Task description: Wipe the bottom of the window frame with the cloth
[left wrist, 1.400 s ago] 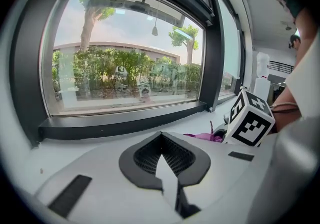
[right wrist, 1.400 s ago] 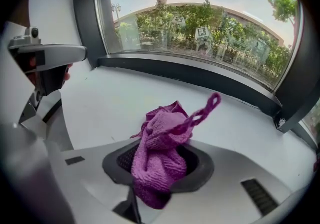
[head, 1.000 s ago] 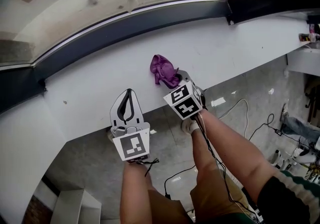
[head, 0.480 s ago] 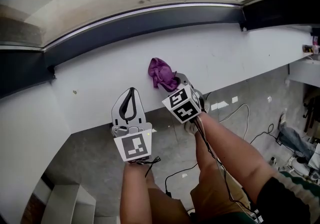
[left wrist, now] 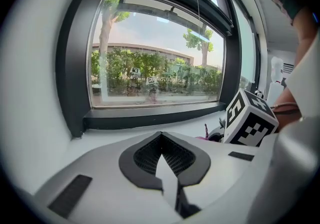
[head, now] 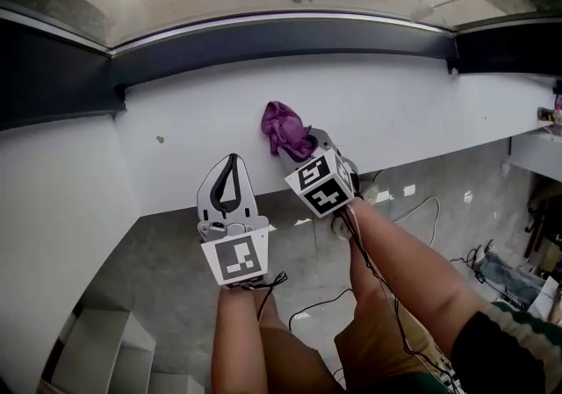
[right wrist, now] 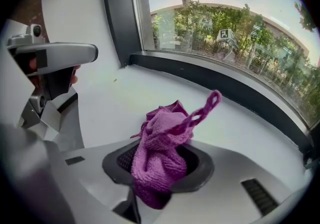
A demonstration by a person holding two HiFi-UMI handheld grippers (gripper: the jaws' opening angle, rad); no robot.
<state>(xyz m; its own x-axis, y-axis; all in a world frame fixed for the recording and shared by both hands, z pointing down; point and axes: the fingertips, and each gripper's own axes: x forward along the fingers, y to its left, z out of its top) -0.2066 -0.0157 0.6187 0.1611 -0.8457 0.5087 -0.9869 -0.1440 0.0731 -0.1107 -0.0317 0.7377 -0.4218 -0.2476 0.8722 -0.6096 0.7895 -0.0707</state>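
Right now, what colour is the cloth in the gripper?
Purple. The cloth is bunched in the right gripper; the right gripper view shows it best.

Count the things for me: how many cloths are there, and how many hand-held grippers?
Cloths: 1, the purple cloth, pinched in the right hand-held gripper.
Hand-held grippers: 2, that one and the left hand-held gripper, shut with nothing in it.
Total: 3
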